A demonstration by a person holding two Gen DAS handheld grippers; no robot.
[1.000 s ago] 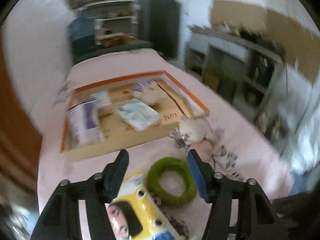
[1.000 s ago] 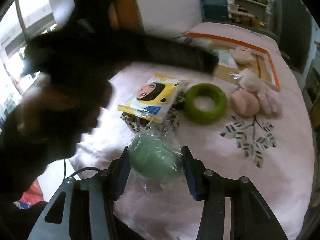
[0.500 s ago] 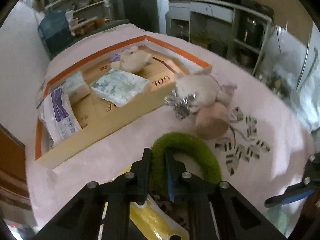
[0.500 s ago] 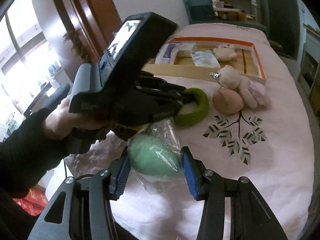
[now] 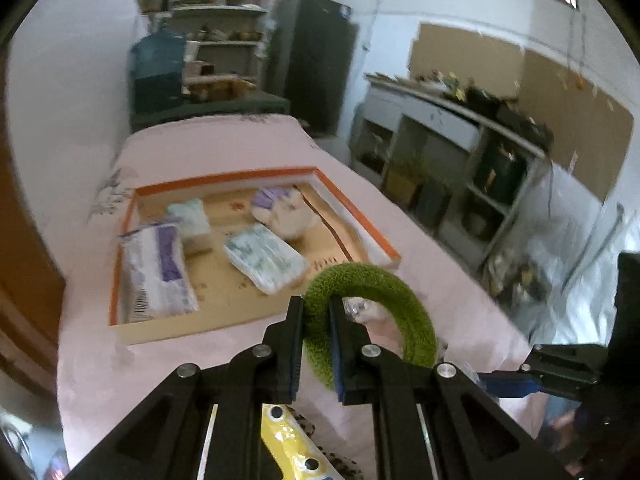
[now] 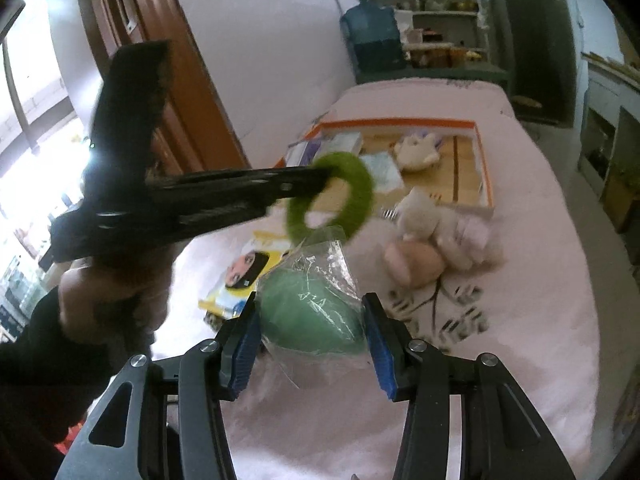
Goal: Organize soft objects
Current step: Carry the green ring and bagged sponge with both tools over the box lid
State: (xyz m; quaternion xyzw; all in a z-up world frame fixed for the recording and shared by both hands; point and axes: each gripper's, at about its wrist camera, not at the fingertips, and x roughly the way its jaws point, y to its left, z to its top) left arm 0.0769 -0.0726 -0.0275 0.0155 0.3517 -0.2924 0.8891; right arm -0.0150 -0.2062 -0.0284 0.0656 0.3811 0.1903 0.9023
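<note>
My left gripper [image 5: 315, 308] is shut on the rim of a fuzzy green ring [image 5: 400, 304], which hangs in the air above the pink bed. The right wrist view shows the same ring [image 6: 360, 184] at the left gripper's fingertips [image 6: 320, 174], in front of the box. My right gripper [image 6: 310, 308] is shut on a soft green ball in a clear plastic bag [image 6: 312, 320], with both blue pads against its sides. A shallow cardboard box with an orange rim [image 5: 356, 216] lies farther back on the bed and holds tissue packs and a white plush toy.
A white plush toy [image 6: 432, 216] and a pink round cushion [image 6: 416, 260] lie on the bed near the box's corner. A yellow packet with a cartoon face [image 6: 240, 276] lies at the left. Shelves stand right of the bed, a wooden door left.
The left gripper closed on the green ring and lifted it off the bed toward the box. The right gripper kept its hold on the bagged ball and rose a little.
</note>
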